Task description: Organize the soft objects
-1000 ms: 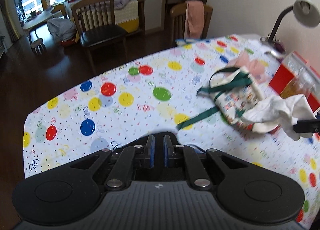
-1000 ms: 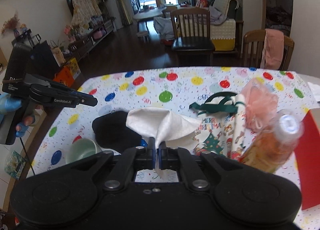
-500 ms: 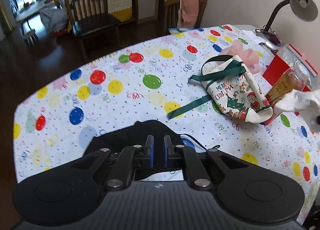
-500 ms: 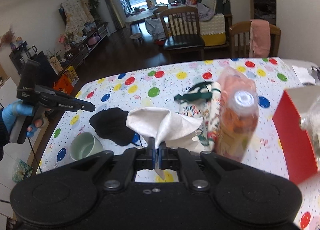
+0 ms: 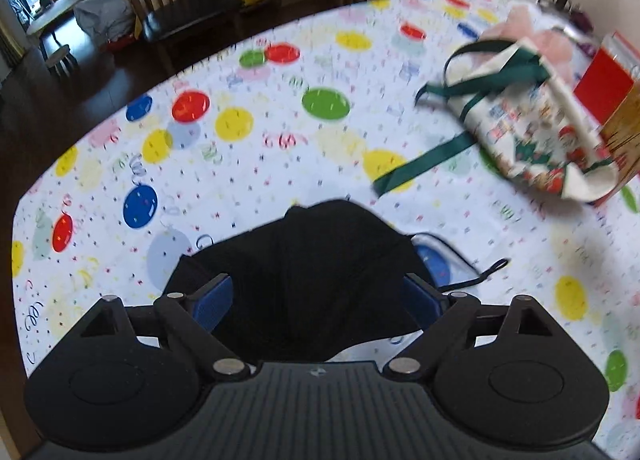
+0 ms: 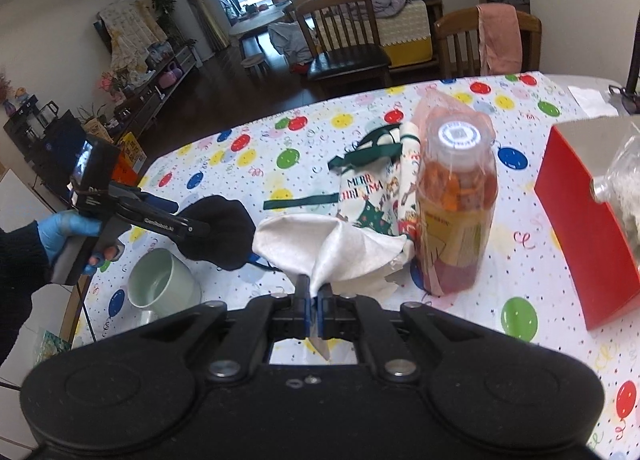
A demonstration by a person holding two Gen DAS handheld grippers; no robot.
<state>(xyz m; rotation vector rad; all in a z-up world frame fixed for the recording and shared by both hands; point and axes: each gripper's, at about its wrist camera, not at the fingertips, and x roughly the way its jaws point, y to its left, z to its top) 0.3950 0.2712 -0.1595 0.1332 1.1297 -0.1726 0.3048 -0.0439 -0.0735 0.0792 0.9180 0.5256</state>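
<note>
The bench, under its balloon-print cover, carries everything. At its far right stands a red box, with a bottle of orange drink near it, and the Christmas tote bag lies flat just behind the bottle, its green straps trailing towards the middle. A pale green cup sits near the left edge.

The black cloth lies on the bench directly ahead of the left gripper, between its blue fingers, which are spread wide on either side of it and hold nothing. Its long axis runs across the gap, so closing should pinch the fabric's middle; the left hand is plainly the nearer one.

The right gripper has its fingers pressed together on a white cloth, lifted off the bench in front of the bottle.
</note>
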